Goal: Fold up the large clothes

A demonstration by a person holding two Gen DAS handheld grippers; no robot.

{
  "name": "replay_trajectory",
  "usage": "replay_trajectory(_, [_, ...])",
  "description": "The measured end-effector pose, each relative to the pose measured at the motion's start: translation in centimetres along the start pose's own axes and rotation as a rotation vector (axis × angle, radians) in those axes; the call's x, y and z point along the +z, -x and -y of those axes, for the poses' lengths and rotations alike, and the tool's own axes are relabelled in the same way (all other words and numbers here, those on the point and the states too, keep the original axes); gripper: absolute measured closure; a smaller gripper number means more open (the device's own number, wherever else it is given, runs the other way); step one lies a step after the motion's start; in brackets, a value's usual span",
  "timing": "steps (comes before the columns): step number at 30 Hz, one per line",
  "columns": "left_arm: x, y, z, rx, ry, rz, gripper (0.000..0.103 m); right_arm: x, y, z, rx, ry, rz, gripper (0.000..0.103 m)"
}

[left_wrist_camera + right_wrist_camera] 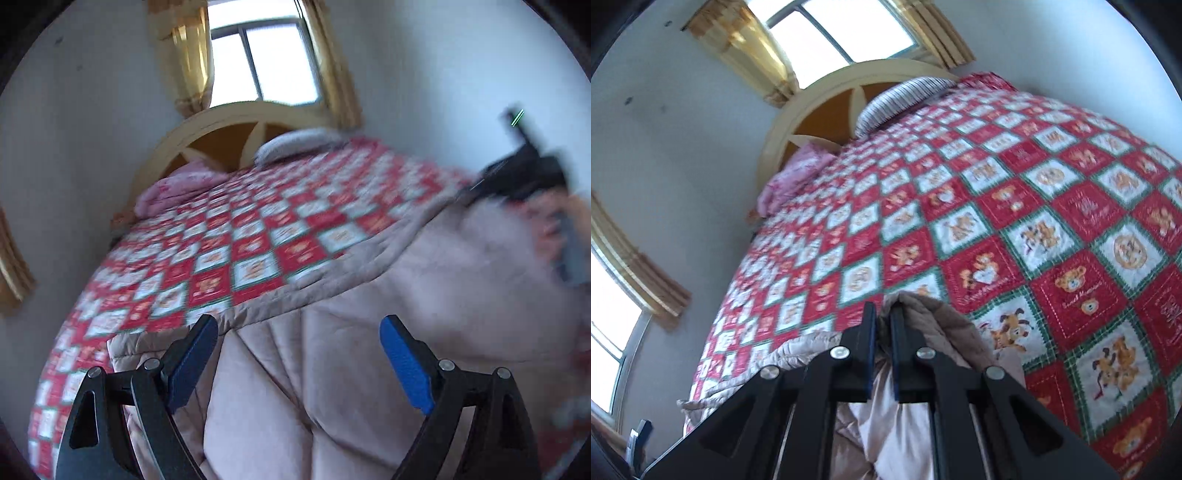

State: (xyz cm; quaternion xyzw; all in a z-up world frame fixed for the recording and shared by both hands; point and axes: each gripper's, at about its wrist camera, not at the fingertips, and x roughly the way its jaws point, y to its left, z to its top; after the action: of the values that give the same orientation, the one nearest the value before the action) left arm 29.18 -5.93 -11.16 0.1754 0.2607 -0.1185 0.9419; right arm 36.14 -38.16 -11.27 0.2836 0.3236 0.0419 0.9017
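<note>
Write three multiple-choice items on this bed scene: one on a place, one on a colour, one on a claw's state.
1. Where does the striped pillow lie?
A. by the headboard
B. on the floor
C. on the windowsill

2. What colour are the left claw pads?
A. yellow
B. blue
C. white

3. How is the right claw set?
A. wide open, holding nothing
B. out of sight
C. shut on the beige padded garment

Answers: 1 A, it rests against the headboard; 2 B, both pads show blue; 3 C, fabric is pinched between the fingers.
</note>
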Motion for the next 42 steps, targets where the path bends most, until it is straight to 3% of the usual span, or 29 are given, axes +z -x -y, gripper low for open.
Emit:
replay_trajectory(1, [-0.3, -2.0, -0.1, 0.045, 0.006, -0.041, 0.013, -0.1, -0.7, 0.6, -0.019, -0.002, -0.002, 0.095])
replay_trajectory(4, [-1.3, -6.5, -2.3, 0.032, 0.142, -0.148, 0.013, -0.5, -1.7, 1.2, -0.068, 0.026, -0.003, 0.095])
replay_trajectory(7, [-1.4, -7.7, -3.0, 0.052, 0.178, -0.168, 0.013, -0.7, -1.8, 1.2, -0.100, 0.027, 0.009, 0.093])
replay_trajectory(8, [-1.4, -8.1, -3.0, 0.059, 0.176, -0.182, 0.013, -0.8, -1.1, 0.5, -0.128, 0.063, 0.029, 0.085])
replay_trajectory(10, [-1.6, -8.6, -3.0, 0.072, 0.178, -0.196, 0.011, -1.3, 0.0, -1.8, -0.180, 0.146, 0.071, 0.055])
replay_trajectory(11, [-1.6, -9.1, -3.1, 0.072, 0.184, -0.206, 0.009, -1.5, 0.8, -2.9, -0.183, 0.170, 0.100, 0.033])
replay_trajectory(12, [-1.7, -9.4, -3.0, 0.071, 0.190, -0.213, 0.008, -1.9, 1.6, -4.2, -0.161, 0.193, 0.137, 0.028])
replay_trajectory(15, [-1.6, -10.4, -2.8, 0.076, 0.202, -0.226, 0.007, -3.9, 2.8, -9.5, -0.053, 0.340, 0.161, 0.028])
replay_trajectory(16, [-1.6, -10.7, -2.8, 0.078, 0.203, -0.228, 0.006, -5.2, 2.1, -11.3, 0.018, 0.398, 0.115, 0.028])
replay_trajectory(18, [-1.7, -11.2, -2.9, 0.078, 0.208, -0.233, 0.005, -7.0, 0.0, -12.8, 0.063, 0.455, 0.029, 0.031])
replay_trajectory(20, [-1.7, -11.5, -2.9, 0.070, 0.215, -0.241, 0.005, -8.6, -2.7, -13.2, 0.016, 0.499, -0.021, 0.031])
replay_trajectory(24, [-1.7, -11.9, -2.9, 0.060, 0.222, -0.246, 0.004, -9.9, -7.1, -10.2, -0.048, 0.453, -0.129, 0.035])
replay_trajectory(42, [-1.9, -13.3, -2.4, 0.081, 0.216, -0.267, 0.001, -11.0, -9.6, -7.7, -0.039, 0.386, -0.151, 0.035])
